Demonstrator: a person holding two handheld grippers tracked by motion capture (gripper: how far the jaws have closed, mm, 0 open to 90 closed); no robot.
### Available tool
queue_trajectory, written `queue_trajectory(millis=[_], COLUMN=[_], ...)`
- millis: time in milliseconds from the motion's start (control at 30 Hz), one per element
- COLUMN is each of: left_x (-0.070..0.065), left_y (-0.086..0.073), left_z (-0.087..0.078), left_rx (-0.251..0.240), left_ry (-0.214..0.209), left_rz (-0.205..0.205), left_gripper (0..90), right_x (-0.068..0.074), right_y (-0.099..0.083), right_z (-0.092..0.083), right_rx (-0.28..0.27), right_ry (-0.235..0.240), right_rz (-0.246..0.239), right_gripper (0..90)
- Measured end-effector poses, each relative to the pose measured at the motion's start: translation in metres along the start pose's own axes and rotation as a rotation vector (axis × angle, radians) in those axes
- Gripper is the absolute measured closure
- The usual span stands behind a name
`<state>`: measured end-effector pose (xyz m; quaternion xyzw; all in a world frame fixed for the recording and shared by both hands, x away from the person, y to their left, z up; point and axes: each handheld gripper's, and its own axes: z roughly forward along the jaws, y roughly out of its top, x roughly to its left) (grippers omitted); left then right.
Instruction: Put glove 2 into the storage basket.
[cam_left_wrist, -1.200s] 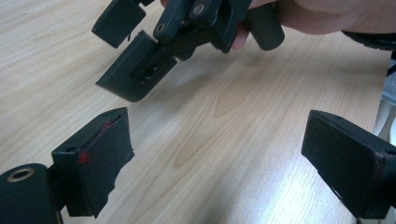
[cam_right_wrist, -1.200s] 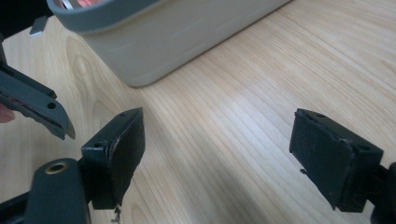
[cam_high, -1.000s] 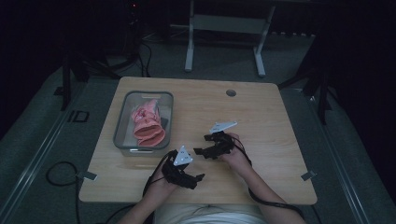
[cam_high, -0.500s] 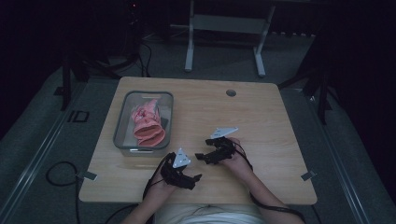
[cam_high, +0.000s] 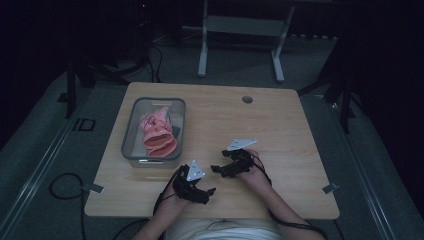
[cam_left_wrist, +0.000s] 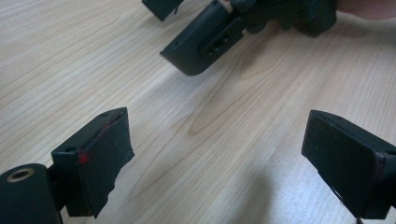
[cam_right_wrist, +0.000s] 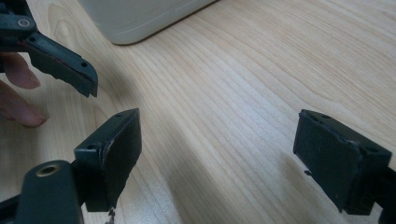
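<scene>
Light wood desk (cam_high: 280, 130), grain plain in both gripper views. Left tongs (cam_high: 207, 192) sit low over the near edge of the desk, held in the person's left hand (cam_high: 172, 200), grey three-cornered plate on top. In the left gripper view the left tongs (cam_left_wrist: 217, 158) have their jaws spread wide, bare wood between them, gripping nothing. Right tongs (cam_high: 217, 170) are just ahead and to the right of the left tongs, close but apart, held in the right hand (cam_high: 255, 172), pointing left across the desk toward the left tongs. In the right gripper view the right tongs (cam_right_wrist: 217, 149) are also spread wide and empty, only desk between the jaws. Each gripper view catches the other tongs at its top edge: right tongs (cam_left_wrist: 219, 32) above the left pair, left tongs (cam_right_wrist: 56, 56) at upper left with the person's fingers (cam_right_wrist: 18, 93) beside them. Clear grey-rimmed bin (cam_high: 131, 145) stands beyond and to the left of the left tongs, well apart from both; its pale corner (cam_right_wrist: 140, 18) shows ahead of the right tongs. Pink crumpled cloth item (cam_high: 157, 132) lies inside the bin, cannot tell what it is. Small dark round hole (cam_high: 247, 99) in the desk far beyond the right tongs.
</scene>
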<state>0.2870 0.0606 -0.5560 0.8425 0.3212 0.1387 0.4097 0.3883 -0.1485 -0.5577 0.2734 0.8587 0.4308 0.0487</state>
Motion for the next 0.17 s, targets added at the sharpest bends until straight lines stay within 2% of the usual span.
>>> queue_trajectory(millis=[167], left_x=[0.0011], left_y=[-0.0012], left_z=[-0.0013], left_rx=[-0.002], left_ry=[-0.006], left_rz=[-0.007], left_gripper=[8.0], right_x=[0.0001], right_y=[-0.0006], right_z=[0.0006], right_rx=[0.003], right_ry=[-0.008], right_rz=[-0.009], right_gripper=[15.3])
